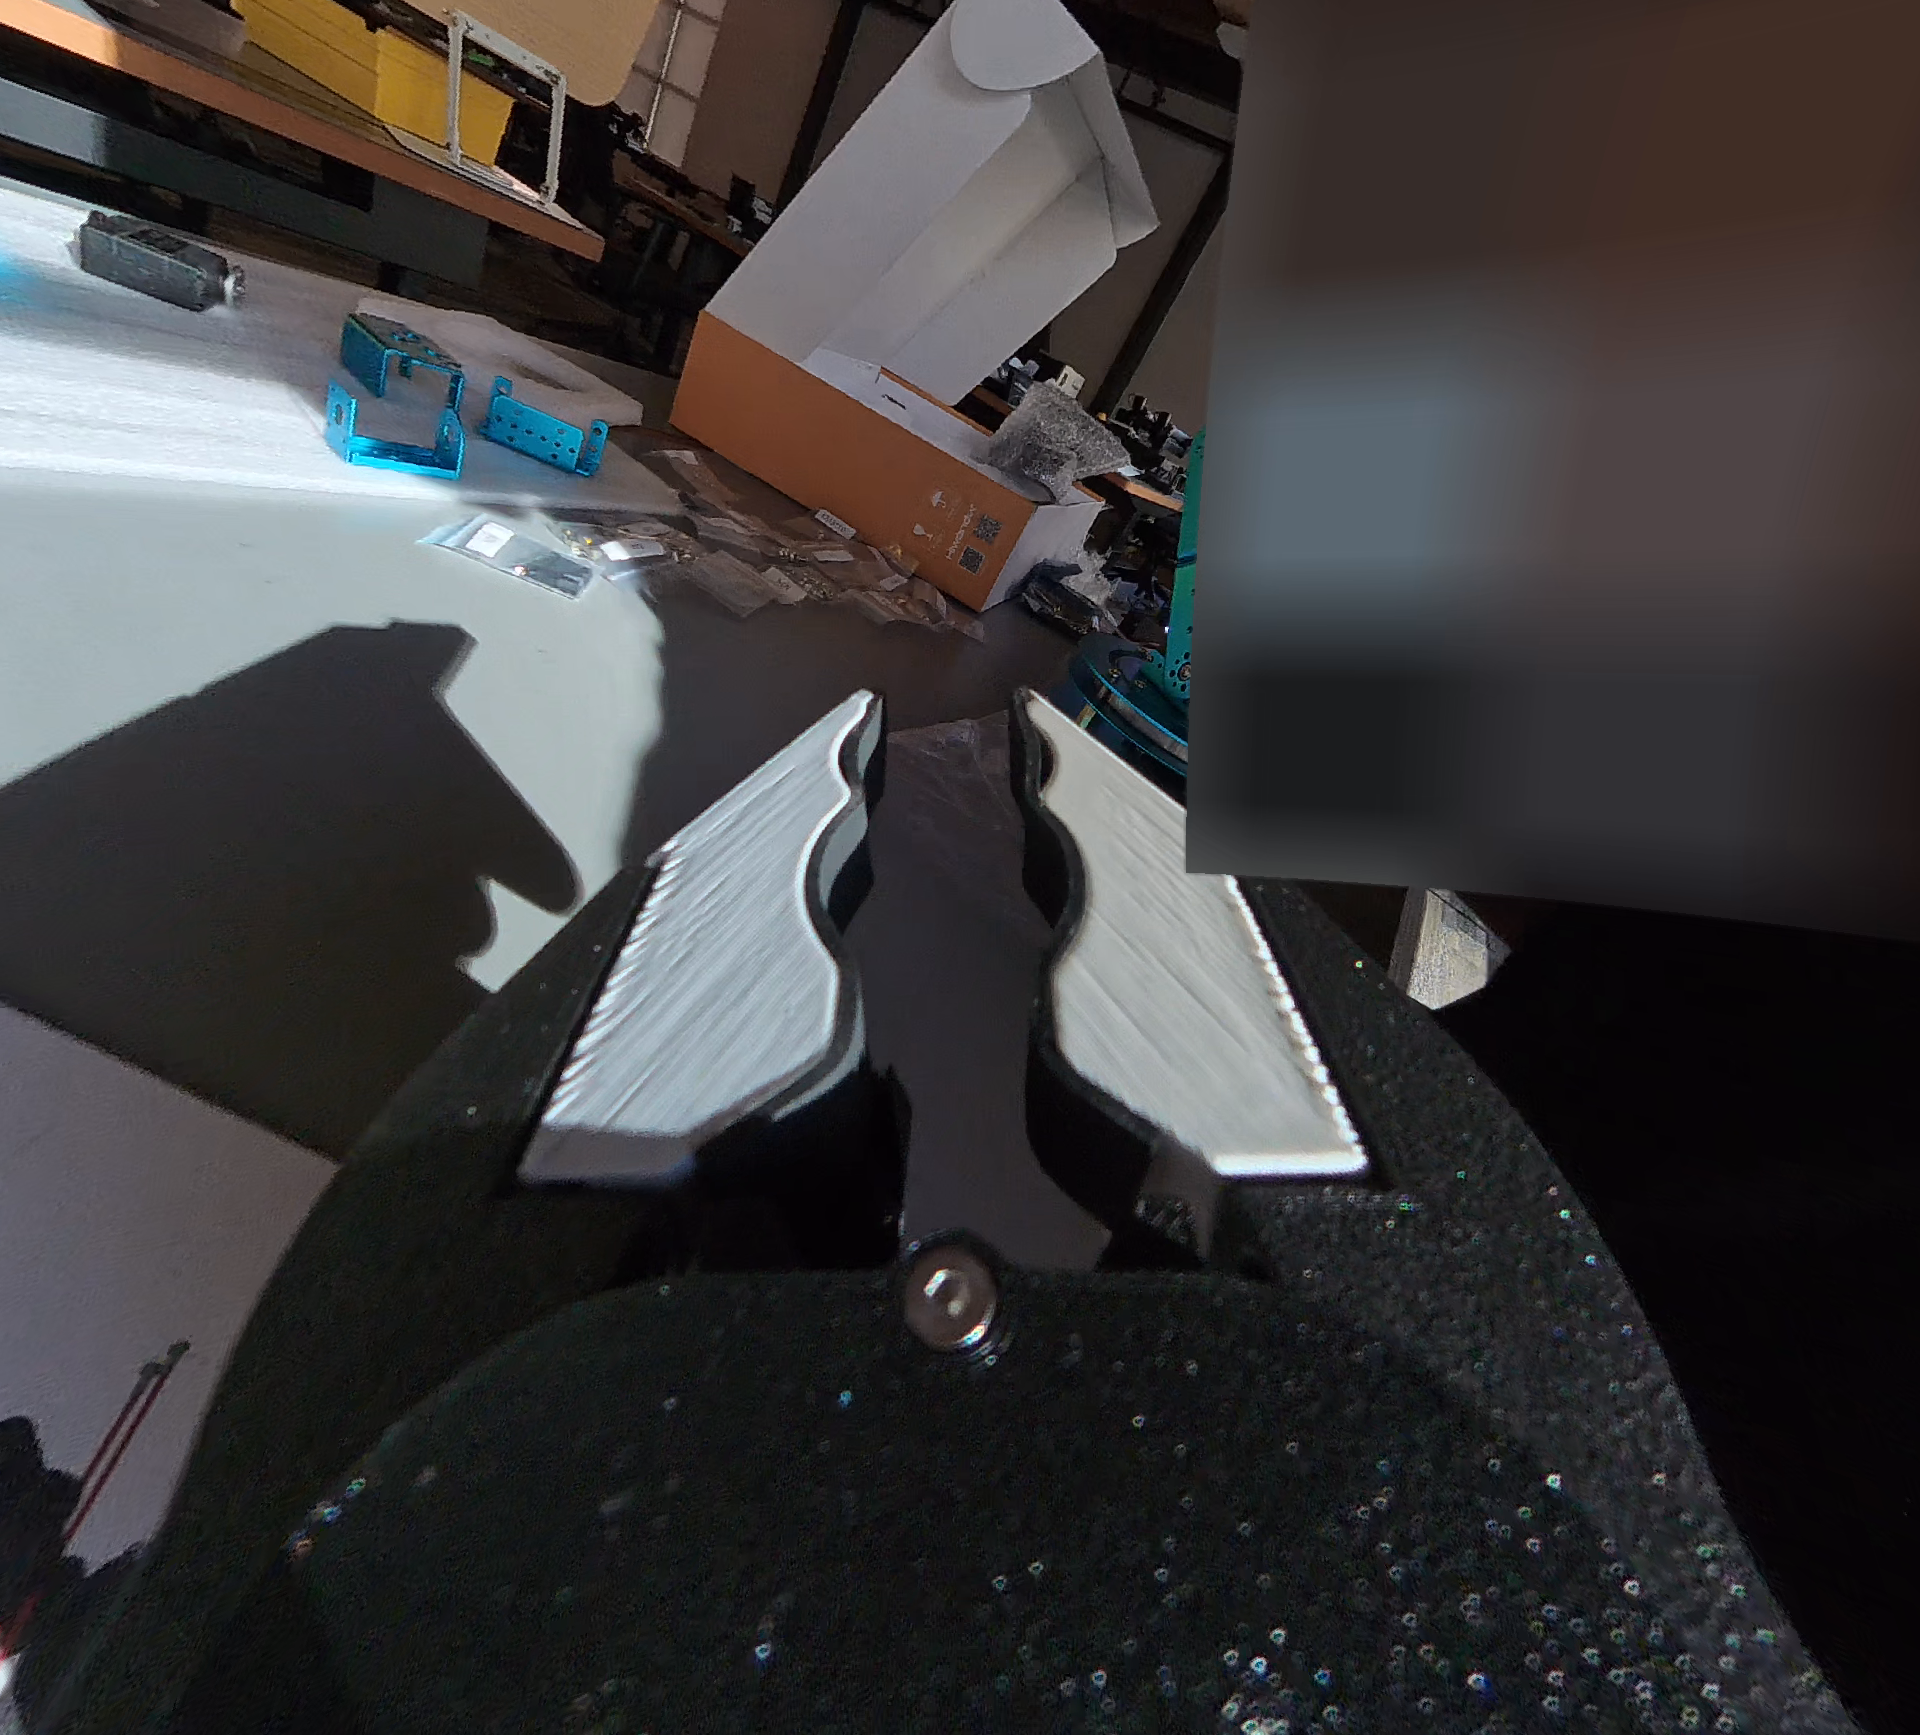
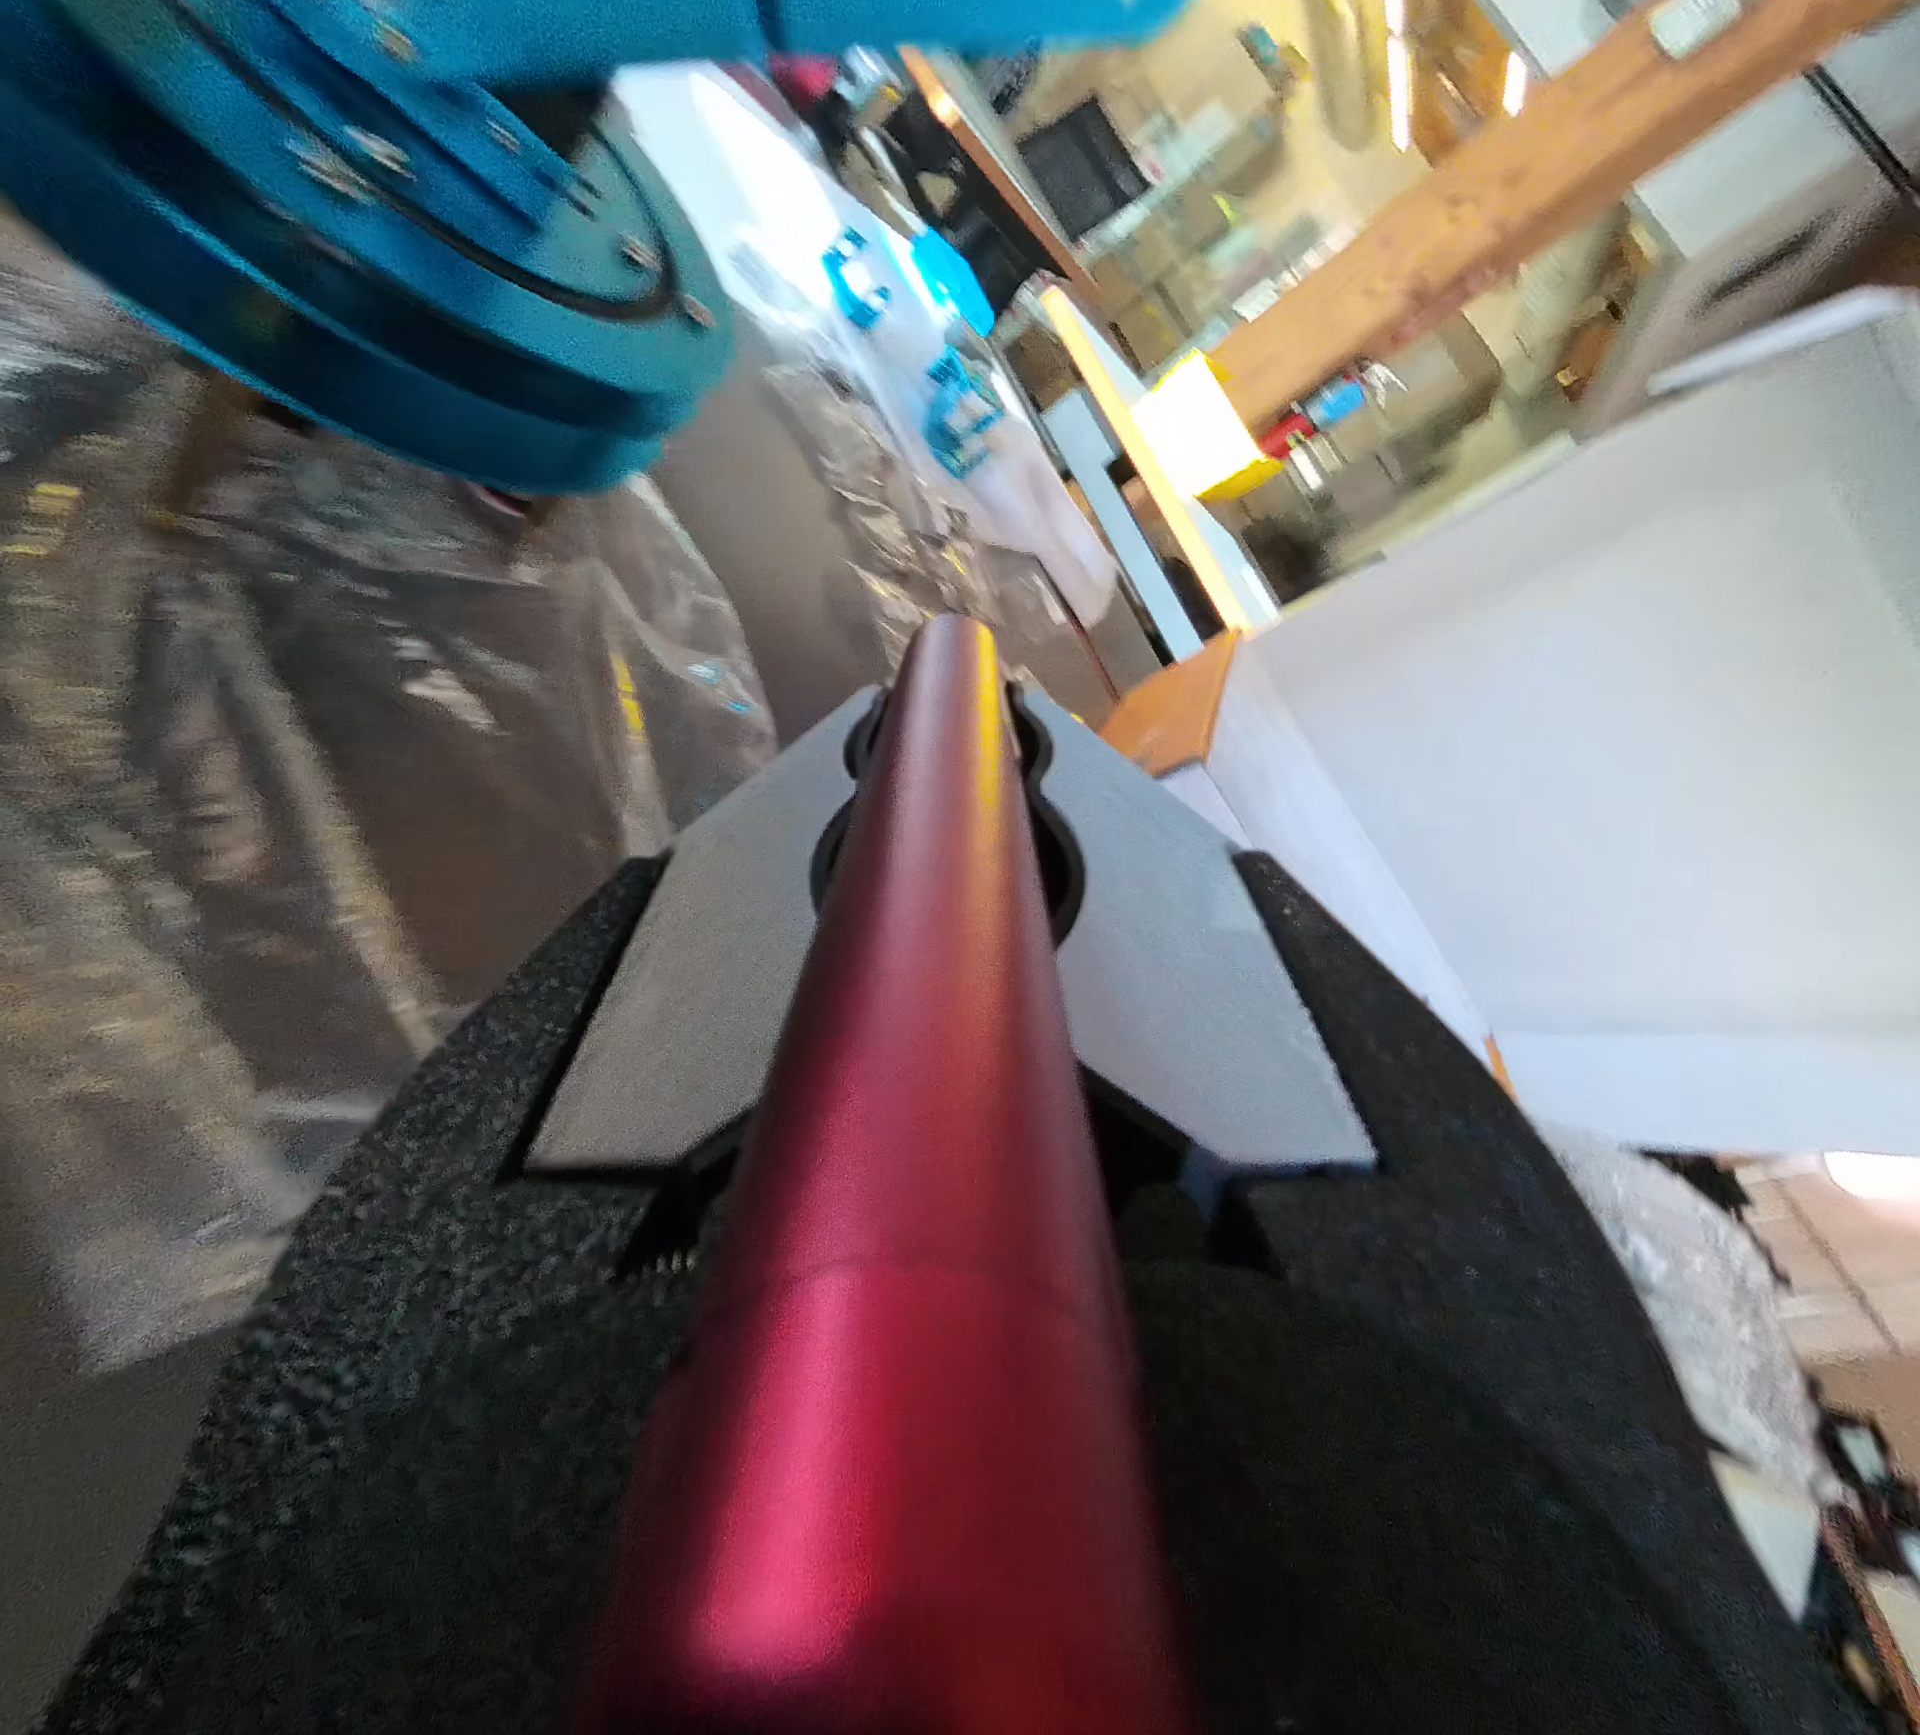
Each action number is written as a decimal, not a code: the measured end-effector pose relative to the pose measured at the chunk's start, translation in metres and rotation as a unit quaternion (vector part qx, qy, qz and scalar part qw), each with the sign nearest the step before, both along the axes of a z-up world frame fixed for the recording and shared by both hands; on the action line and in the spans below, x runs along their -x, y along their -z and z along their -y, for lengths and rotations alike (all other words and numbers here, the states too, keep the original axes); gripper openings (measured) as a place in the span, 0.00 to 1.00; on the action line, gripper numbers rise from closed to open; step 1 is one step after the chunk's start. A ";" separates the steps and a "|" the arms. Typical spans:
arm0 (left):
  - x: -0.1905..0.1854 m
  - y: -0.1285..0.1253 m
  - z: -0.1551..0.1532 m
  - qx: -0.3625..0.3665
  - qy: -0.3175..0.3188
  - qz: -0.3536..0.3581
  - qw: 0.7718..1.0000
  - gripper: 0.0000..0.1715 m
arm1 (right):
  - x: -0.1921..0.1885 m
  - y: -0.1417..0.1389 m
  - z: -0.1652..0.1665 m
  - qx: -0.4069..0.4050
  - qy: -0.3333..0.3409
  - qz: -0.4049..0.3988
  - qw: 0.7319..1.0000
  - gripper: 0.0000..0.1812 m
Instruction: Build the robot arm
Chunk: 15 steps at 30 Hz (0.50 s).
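Right gripper (image 2: 943, 729) clenched on smooth red metal handle (image 2: 914, 1114); left gripper (image 1: 948, 729) released, empty; blue perforated brackets (image 1: 416, 407), orange-white box (image 1: 862, 438) beyond

Blue metal brackets (image 1: 400, 407) lie on white foam, w/ small plastic parts bags (image 1: 520, 547) near. Orange-and-white carton (image 1: 821, 438) beyond, lid up.

Matt red metal rod (image 2: 914, 1114); glossy blue metal brackets (image 1: 400, 418) at ten o'clock; smooth white-and-orange cardboard box (image 1: 862, 438).
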<state>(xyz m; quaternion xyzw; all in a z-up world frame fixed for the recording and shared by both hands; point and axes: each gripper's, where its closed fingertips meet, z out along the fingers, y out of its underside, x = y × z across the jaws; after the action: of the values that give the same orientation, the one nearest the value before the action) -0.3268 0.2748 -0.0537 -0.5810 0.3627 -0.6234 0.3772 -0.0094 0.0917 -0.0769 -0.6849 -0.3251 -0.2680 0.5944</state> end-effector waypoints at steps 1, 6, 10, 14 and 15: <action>-0.001 0.000 0.001 -0.006 -0.001 -0.001 1.000 0.13 | 0.011 0.000 0.007 0.017 -0.023 0.001 1.000 0.11; -0.011 -0.002 0.022 -0.091 -0.028 -0.043 0.995 0.13 | 0.051 0.003 0.044 0.068 -0.122 -0.056 0.989 0.12; -0.027 -0.016 0.075 -0.131 -0.020 -0.063 0.989 0.14 | 0.054 0.021 0.042 0.097 -0.181 -0.046 0.978 0.12; -0.039 -0.031 0.133 -0.140 -0.006 -0.062 0.988 0.14 | 0.037 0.043 0.020 0.129 -0.198 -0.034 0.971 0.13; -0.040 -0.032 0.145 -0.145 -0.006 -0.065 0.987 0.14 | 0.028 0.046 0.015 0.127 -0.190 -0.013 0.973 0.12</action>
<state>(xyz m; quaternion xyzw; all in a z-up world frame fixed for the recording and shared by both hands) -0.2866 0.1296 -0.0222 -0.5617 0.4691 -0.5230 0.4369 -0.0370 0.0765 -0.1228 -0.6840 -0.4729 -0.0976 0.5468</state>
